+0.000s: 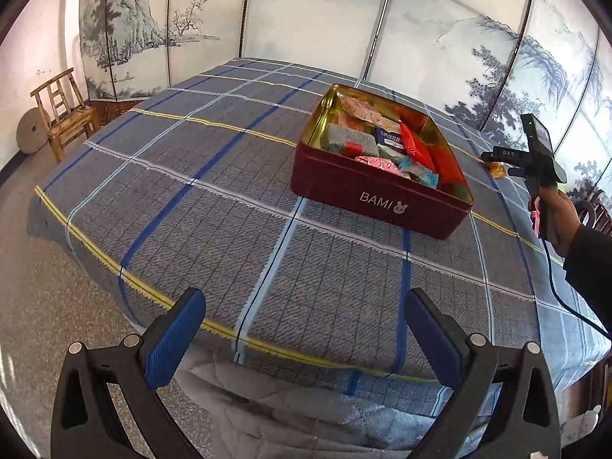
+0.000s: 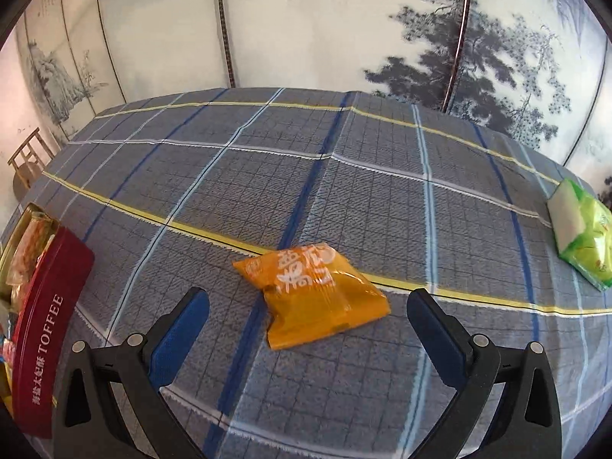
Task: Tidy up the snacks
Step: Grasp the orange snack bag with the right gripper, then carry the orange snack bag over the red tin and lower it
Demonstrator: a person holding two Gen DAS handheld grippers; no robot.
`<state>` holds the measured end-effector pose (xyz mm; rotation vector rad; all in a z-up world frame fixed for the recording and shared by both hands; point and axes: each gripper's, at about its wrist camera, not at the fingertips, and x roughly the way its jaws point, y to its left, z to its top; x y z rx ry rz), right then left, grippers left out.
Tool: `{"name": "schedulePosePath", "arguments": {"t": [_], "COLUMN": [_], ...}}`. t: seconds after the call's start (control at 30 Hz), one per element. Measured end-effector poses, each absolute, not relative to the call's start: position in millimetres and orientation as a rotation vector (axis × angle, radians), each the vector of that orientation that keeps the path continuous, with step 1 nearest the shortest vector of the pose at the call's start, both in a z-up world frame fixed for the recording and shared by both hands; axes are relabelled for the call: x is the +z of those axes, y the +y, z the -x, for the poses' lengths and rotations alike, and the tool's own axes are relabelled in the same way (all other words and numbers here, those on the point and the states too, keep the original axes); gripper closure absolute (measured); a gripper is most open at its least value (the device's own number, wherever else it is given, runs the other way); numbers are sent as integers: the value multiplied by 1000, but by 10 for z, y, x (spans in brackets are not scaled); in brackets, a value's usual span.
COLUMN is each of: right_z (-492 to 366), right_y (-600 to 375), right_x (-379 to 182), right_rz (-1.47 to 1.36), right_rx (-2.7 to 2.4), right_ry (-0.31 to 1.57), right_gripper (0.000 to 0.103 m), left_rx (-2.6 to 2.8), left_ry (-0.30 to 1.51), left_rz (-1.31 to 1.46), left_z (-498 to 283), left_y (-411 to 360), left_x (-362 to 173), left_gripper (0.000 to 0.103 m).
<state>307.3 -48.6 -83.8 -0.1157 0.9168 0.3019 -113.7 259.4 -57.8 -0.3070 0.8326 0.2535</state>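
A dark red tin box [image 1: 367,195] with a gold inside sits on the plaid tablecloth, holding several wrapped snacks [image 1: 386,145]. Its side also shows at the left edge of the right wrist view [image 2: 46,329]. An orange snack packet [image 2: 313,294] lies flat on the cloth just ahead of my right gripper [image 2: 308,306], which is open and empty with a finger on either side. A green and white packet [image 2: 581,233] lies at the far right. My left gripper [image 1: 304,306] is open and empty near the table's front edge, well short of the tin.
The table is covered with a grey-blue plaid cloth [image 1: 214,199]. A painted folding screen [image 1: 306,19] stands behind it. A wooden chair [image 1: 65,114] and a round stone stand on the floor at far left. The right hand-held gripper [image 1: 539,160] shows in the left wrist view.
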Motion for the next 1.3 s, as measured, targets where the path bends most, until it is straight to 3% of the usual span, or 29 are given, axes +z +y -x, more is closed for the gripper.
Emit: {"name": "schedulePosePath", "arguments": {"t": [0.03, 0.07, 0.1, 0.23, 0.3, 0.33, 0.77, 1.3], "right_z": [-3090, -3103, -3123, -3053, -2971, -2928, -2174, -1538], "right_y": [-468, -455, -432, -396, -383, -381, 239, 1095], "right_x": [-846, -865, -888, -904, -835, -787, 36, 384], "right_rz": [110, 105, 104, 128, 147, 150, 231, 247], "right_rx": [300, 293, 285, 250, 237, 230, 234, 316], "right_ry": [915, 923, 937, 921, 895, 882, 689, 636], "right_gripper": [6, 17, 39, 42, 58, 60, 62, 62], "left_rx": [256, 257, 256, 232, 221, 217, 211, 275], "left_ry": [831, 830, 828, 801, 787, 782, 760, 729], "left_rz": [308, 311, 313, 317, 304, 298, 274, 305], "left_z": [1170, 1181, 1186, 1202, 1210, 1217, 1372, 1713], "left_y": [2600, 2605, 2603, 2538, 2501, 2474, 2300, 2461], "left_x": [-576, -577, -567, -494, -451, -438, -313, -259], "left_gripper": [0, 0, 0, 0, 0, 0, 1, 1]}}
